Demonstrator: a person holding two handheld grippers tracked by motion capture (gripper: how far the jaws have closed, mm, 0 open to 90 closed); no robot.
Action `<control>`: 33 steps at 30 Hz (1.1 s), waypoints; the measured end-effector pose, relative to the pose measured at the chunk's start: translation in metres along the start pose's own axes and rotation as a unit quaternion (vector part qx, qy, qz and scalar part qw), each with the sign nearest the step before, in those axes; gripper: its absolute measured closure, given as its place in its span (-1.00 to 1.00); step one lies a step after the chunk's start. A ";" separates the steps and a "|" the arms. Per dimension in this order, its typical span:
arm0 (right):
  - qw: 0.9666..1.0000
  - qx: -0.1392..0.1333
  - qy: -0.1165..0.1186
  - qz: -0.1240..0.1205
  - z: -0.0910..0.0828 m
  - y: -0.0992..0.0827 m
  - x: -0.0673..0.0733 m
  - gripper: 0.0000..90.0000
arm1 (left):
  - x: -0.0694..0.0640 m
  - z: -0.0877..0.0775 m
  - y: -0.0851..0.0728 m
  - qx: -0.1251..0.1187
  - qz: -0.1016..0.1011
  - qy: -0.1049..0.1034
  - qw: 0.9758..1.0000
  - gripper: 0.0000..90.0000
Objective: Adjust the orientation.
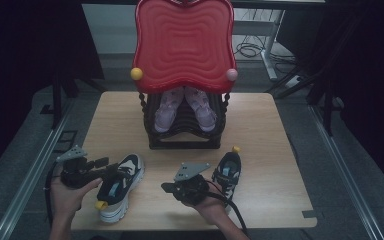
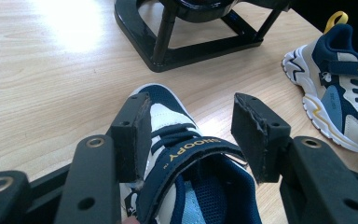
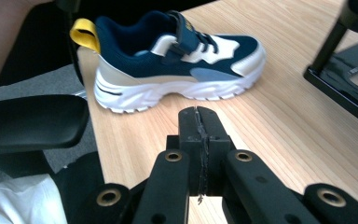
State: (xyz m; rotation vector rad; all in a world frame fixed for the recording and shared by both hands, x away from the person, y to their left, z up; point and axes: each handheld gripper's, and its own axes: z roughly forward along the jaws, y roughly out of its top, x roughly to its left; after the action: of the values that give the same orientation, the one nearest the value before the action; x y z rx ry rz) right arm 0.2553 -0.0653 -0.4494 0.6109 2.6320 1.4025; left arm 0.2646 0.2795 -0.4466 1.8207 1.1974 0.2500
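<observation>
The left gripper is held over the near-left sneaker on the tabletop, its fingers spread either side of the strap. The right gripper is seen with fingers pressed together, empty, near the second sneaker at near right

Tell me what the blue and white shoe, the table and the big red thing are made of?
The blue and white shoe looks like woven mesh and smooth fake leather with a chunky white rubbery sole; you can see the weave and ridges. The table looks like pale wood, probably a printed laminate, going by its even grain lines. The big red thing looks like shiny moulded plastic, with glossy ripples.
</observation>
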 end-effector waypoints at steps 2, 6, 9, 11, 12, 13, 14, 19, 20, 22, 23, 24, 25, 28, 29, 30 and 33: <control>1.000 0.003 -0.006 0.003 -0.003 -0.003 -0.003 0.99 | 0.000 0.000 0.000 0.000 0.000 0.000 1.000 0.05; 1.000 0.009 -0.018 0.010 -0.009 -0.008 -0.008 0.99 | 0.000 0.001 0.000 0.001 0.000 -0.001 1.000 0.05; 0.999 0.014 -0.027 0.013 -0.013 -0.011 -0.011 0.99 | -0.001 0.001 0.000 0.001 0.001 -0.002 1.000 0.05; 0.999 0.019 -0.034 0.015 -0.016 -0.013 -0.013 0.99 | -0.001 0.001 0.000 0.002 0.002 -0.002 1.000 0.05; 0.999 0.023 -0.037 0.016 -0.017 -0.014 -0.014 0.99 | -0.001 0.002 0.000 0.003 0.002 -0.002 1.000 0.04; 0.999 0.027 -0.040 0.018 -0.017 -0.015 -0.016 0.99 | -0.001 0.002 0.000 0.003 0.002 -0.002 1.000 0.05; 0.998 0.030 -0.042 0.021 -0.018 -0.017 -0.017 0.99 | -0.001 0.003 0.000 0.005 0.003 -0.002 1.000 0.05; 0.997 0.050 -0.054 0.033 -0.021 -0.024 -0.025 0.99 | 0.000 0.002 0.000 0.005 0.002 -0.003 1.000 0.05; 0.996 0.052 -0.056 0.036 -0.022 -0.025 -0.026 0.99 | 0.001 0.002 0.000 0.004 0.001 -0.003 1.000 0.04; 0.996 0.055 -0.059 0.038 -0.024 -0.027 -0.028 0.99 | 0.001 0.001 0.000 0.003 0.000 -0.002 1.000 0.04; 0.996 0.055 -0.060 0.040 -0.024 -0.028 -0.029 0.99 | 0.001 0.001 0.000 0.002 0.000 -0.002 1.000 0.04; 0.996 0.056 -0.061 0.042 -0.025 -0.030 -0.029 0.99 | 0.001 0.001 0.000 0.003 0.001 -0.002 1.000 0.04; 0.995 0.057 -0.062 0.045 -0.026 -0.031 -0.030 0.99 | 0.001 0.001 0.000 0.003 0.000 -0.001 1.000 0.04; 0.995 0.061 -0.064 0.048 -0.028 -0.035 -0.032 0.99 | 0.000 0.002 0.000 0.006 0.002 -0.003 1.000 0.04; 0.995 0.062 -0.064 0.051 -0.029 -0.036 -0.032 0.99 | 0.000 0.003 0.000 0.007 0.002 -0.004 1.000 0.04; 0.994 0.063 -0.065 0.052 -0.030 -0.037 -0.033 0.99 | 0.000 0.004 0.000 0.008 0.002 -0.005 1.000 0.04; 0.994 0.067 -0.070 0.058 -0.032 -0.041 -0.035 0.99 | 0.000 0.004 -0.001 0.009 0.002 -0.005 1.000 0.03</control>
State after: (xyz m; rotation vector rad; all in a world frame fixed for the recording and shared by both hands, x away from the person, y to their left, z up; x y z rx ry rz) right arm 0.2667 -0.1244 -0.4679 0.8585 2.6310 1.1692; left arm 0.2663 0.2771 -0.4491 1.8382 1.1933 0.2331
